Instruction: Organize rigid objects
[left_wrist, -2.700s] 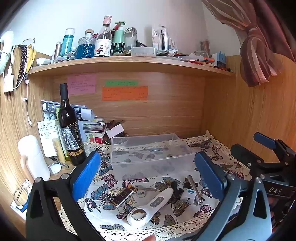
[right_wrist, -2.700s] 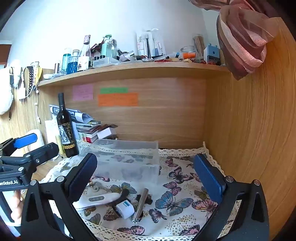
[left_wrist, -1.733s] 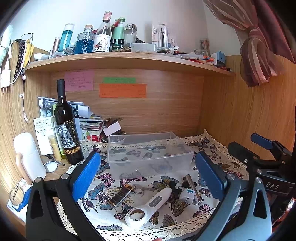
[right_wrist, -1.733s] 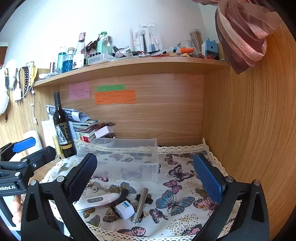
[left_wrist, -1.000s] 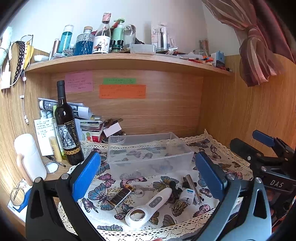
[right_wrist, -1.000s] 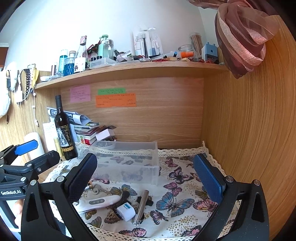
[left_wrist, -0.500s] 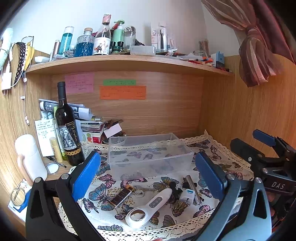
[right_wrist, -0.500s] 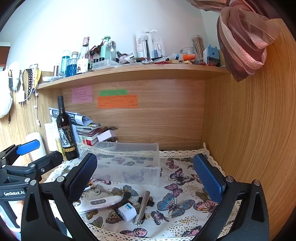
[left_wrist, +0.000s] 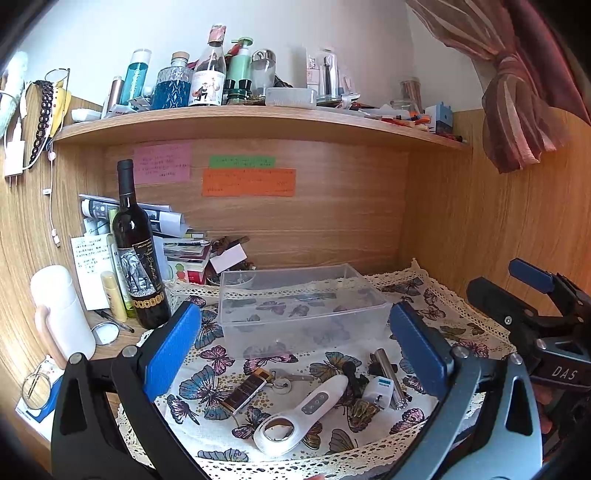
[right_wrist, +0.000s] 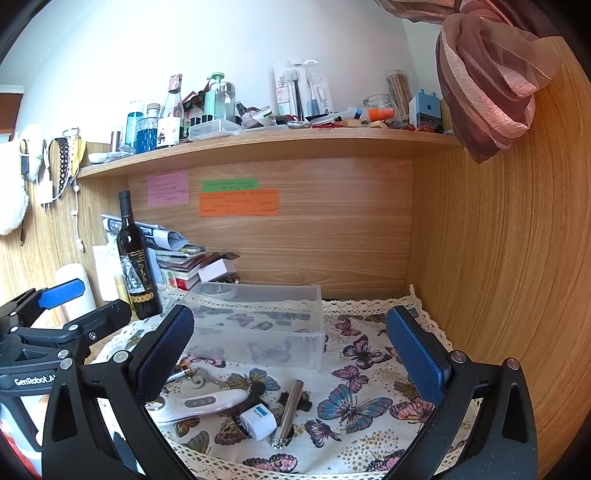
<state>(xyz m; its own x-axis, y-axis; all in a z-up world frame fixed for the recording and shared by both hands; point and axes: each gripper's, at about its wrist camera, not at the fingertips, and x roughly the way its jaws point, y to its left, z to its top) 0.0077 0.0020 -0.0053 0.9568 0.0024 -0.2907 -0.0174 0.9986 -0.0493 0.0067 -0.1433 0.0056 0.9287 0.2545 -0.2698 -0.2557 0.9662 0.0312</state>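
Note:
A clear plastic bin (left_wrist: 301, 301) stands empty on the butterfly cloth (left_wrist: 207, 384); it also shows in the right wrist view (right_wrist: 258, 321). In front of it lie a white handheld device (left_wrist: 301, 410) (right_wrist: 199, 404), a small white charger (left_wrist: 377, 392) (right_wrist: 257, 421), a metal cylinder (left_wrist: 388, 373) (right_wrist: 288, 411), a dark lighter (left_wrist: 248, 390) and keys (left_wrist: 286, 380) (right_wrist: 197, 378). My left gripper (left_wrist: 295, 347) is open and empty, held above these items. My right gripper (right_wrist: 290, 350) is open and empty, held above them from the right.
A wine bottle (left_wrist: 137, 254) stands at the left with a white mug (left_wrist: 62, 314), papers and a stack of books (left_wrist: 188, 254). A shelf (left_wrist: 258, 122) of bottles runs above. Wooden walls close the back and right (right_wrist: 498, 277).
Both grippers have only drifted slightly; the views shift a little. Nothing on the cloth has moved.

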